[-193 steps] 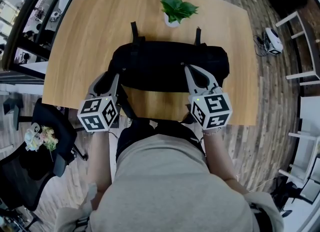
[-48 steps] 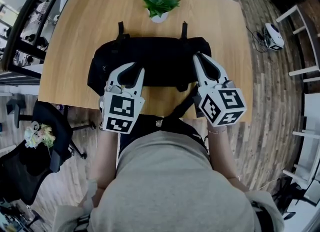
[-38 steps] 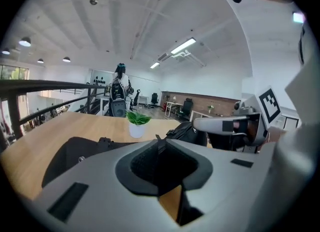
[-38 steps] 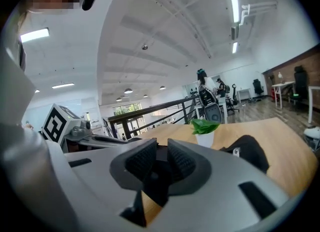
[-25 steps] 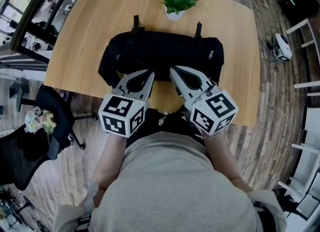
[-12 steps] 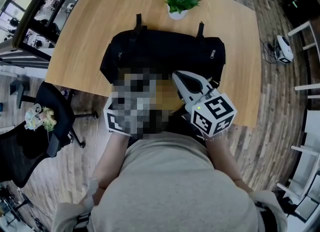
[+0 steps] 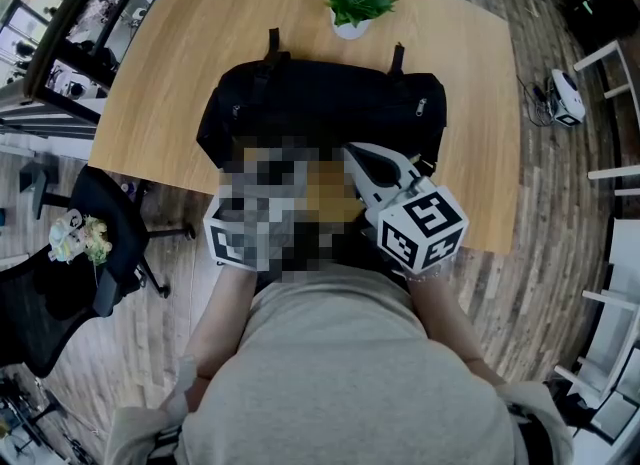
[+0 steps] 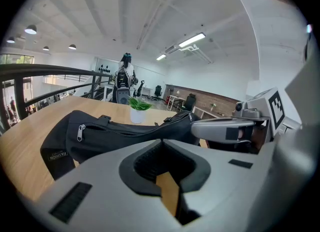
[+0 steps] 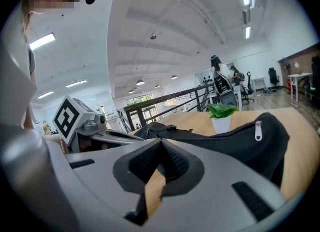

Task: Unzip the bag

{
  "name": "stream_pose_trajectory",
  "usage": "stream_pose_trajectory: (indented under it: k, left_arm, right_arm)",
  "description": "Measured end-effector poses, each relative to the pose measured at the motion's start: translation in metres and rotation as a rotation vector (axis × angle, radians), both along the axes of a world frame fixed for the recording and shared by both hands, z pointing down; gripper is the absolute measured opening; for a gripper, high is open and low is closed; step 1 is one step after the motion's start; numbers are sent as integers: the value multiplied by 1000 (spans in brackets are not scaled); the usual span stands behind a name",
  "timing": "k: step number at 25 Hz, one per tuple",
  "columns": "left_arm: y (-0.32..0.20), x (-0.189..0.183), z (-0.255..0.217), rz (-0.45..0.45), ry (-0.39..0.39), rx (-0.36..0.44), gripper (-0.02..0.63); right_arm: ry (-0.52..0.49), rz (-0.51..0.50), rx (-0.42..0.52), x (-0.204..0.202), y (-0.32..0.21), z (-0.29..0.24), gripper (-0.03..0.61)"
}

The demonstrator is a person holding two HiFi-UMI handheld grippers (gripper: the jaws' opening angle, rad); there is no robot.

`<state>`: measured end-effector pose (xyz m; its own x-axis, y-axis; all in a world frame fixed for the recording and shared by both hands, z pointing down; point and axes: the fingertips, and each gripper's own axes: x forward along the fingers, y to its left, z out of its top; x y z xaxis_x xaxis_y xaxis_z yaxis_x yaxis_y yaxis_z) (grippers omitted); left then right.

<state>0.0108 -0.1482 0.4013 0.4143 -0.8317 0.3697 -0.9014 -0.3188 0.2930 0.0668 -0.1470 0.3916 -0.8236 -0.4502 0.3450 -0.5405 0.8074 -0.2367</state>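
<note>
A long black bag (image 7: 330, 103) lies across the wooden table (image 7: 180, 43), with a zipper pull near each end (image 7: 237, 110) (image 7: 422, 108). My right gripper (image 7: 352, 153) hovers at the bag's near side, over the table's front edge, jaws shut with nothing between them. A mosaic patch covers most of my left gripper in the head view; only its marker cube (image 7: 228, 243) shows. In the left gripper view the left gripper (image 8: 162, 142) is shut and empty, short of the bag (image 8: 115, 136). The right gripper view shows the right gripper (image 9: 160, 141) shut, with the bag (image 9: 240, 136) beyond it.
A small potted plant (image 7: 355, 3) stands behind the bag at the table's far edge. A black office chair (image 7: 70, 283) sits to the left below the table. White shelving (image 7: 610, 103) and a wooden floor are on the right.
Since about two seconds ago both grippers have drawn back from the top of the bag and come close together at its near side. Over the last second they have hardly moved.
</note>
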Motion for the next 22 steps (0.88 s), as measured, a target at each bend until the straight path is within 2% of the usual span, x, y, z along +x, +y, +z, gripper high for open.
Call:
stream_pose_trajectory:
  k: [6,11,22]
  left_arm:
    - [1,5,-1,-3,15,1,25]
    - [1,10,1,15,-17,1,25]
    - [3,12,5,47,-21,-17,25]
  right_arm:
    - [16,8,-7,2,0,1,6]
    - [10,16,0,3,-4,0,6]
    - [9,19,-10,5,-5,1,6]
